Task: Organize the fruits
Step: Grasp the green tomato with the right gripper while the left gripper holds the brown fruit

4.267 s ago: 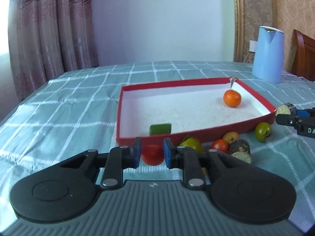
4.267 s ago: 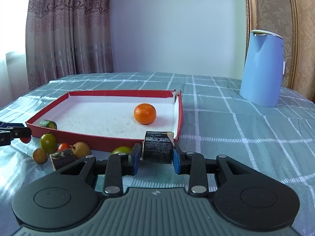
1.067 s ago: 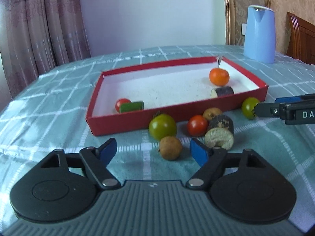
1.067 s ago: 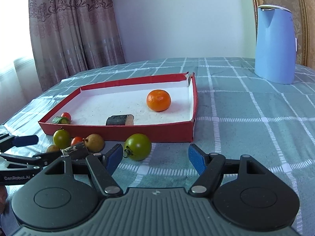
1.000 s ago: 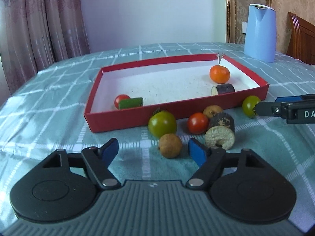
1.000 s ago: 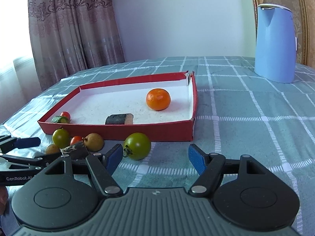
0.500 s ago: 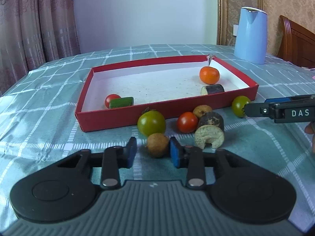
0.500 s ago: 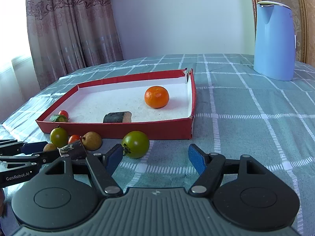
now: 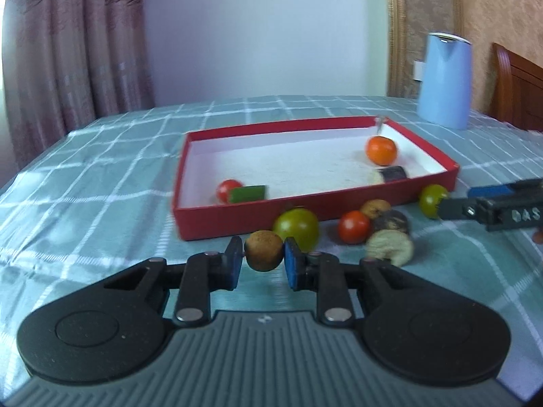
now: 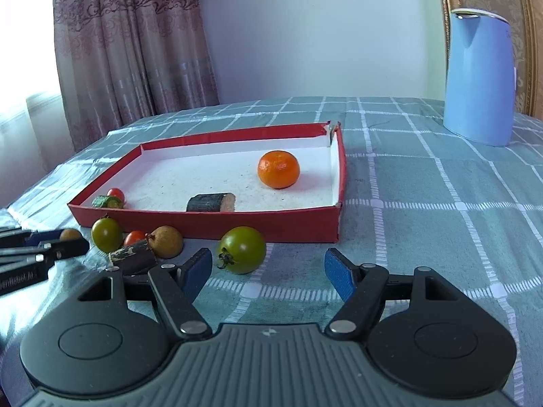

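Note:
My left gripper (image 9: 264, 260) is shut on a small brown round fruit (image 9: 264, 250) and holds it just above the cloth, in front of the red tray (image 9: 305, 205). The tray holds an orange (image 9: 380, 150), a dark eggplant piece (image 9: 390, 174), a red tomato (image 9: 228, 190) and a green cucumber piece (image 9: 247, 192). In front of the tray lie a green tomato (image 9: 297, 224), a red tomato (image 9: 353, 226), another brown fruit (image 9: 375, 207) and an eggplant chunk (image 9: 390, 237). My right gripper (image 10: 268, 271) is open and empty, just short of a green tomato (image 10: 242, 249).
A blue kettle (image 10: 478, 78) stands at the back right on the green checked tablecloth (image 10: 424, 220). A wooden chair (image 9: 519, 91) is at the far right. Curtains hang at the left behind the table.
My left gripper has shut on the brown fruit and lifted it off the cloth. My right gripper stays open and has shifted slightly nearer the green tomato.

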The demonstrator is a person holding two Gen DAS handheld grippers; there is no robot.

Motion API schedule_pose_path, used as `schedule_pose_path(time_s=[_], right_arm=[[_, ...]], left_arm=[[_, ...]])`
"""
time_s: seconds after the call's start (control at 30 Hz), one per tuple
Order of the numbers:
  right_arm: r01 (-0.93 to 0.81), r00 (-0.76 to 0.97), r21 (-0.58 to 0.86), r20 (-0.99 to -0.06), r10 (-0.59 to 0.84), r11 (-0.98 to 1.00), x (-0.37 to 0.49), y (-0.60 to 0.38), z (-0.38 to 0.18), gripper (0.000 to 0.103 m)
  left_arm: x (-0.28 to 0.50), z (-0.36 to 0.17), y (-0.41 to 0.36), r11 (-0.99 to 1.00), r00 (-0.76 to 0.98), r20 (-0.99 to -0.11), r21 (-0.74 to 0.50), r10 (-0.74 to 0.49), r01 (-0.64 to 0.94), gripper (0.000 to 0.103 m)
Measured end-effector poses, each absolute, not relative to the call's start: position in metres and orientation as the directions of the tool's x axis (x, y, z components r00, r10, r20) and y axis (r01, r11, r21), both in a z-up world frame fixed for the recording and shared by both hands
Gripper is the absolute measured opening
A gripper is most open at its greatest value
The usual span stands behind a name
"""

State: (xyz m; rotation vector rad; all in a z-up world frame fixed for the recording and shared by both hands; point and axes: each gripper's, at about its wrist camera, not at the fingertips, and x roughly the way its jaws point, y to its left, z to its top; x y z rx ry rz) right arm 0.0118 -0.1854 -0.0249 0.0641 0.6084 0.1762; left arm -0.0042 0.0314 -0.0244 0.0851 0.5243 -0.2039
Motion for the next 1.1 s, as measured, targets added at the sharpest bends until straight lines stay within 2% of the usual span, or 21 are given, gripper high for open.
schedule_pose_path(time_s=[0.2, 0.23, 0.57, 0.63, 1.1], right_arm=[[-0.177, 0.783, 0.102, -0.588, 0.203, 0.979, 0.021, -0.173, -0.026, 0.072], [-0.184, 0.782, 0.090, -0.590, 0.201, 0.979, 0.024, -0.170, -0.026, 0.066], [-0.199, 0.773, 0.017, -0.611, 0.168, 0.980, 0.038, -0.152, -0.028, 0.043], [-0.181, 0.779, 0.012, -0.609, 0.150, 0.983, 0.038, -0.153, -0.028, 0.034], [-0.157, 0.787, 0.018, -0.601, 0.136, 0.987, 0.037, -0.153, -0.028, 0.032]], left_arm=[[0.007, -0.029, 0.048, 0.984, 0.831, -0.533, -0.020, -0.159, 0.175, 0.023], [0.007, -0.029, 0.049, 0.984, 0.829, -0.536, -0.023, -0.160, 0.175, 0.023], [0.006, -0.032, 0.046, 0.983, 0.825, -0.541, -0.010, -0.160, 0.184, 0.023], [0.007, -0.032, 0.046, 0.983, 0.825, -0.542, -0.008, -0.159, 0.184, 0.023], [0.006, -0.031, 0.045, 0.984, 0.828, -0.539, -0.004, -0.153, 0.180, 0.023]])
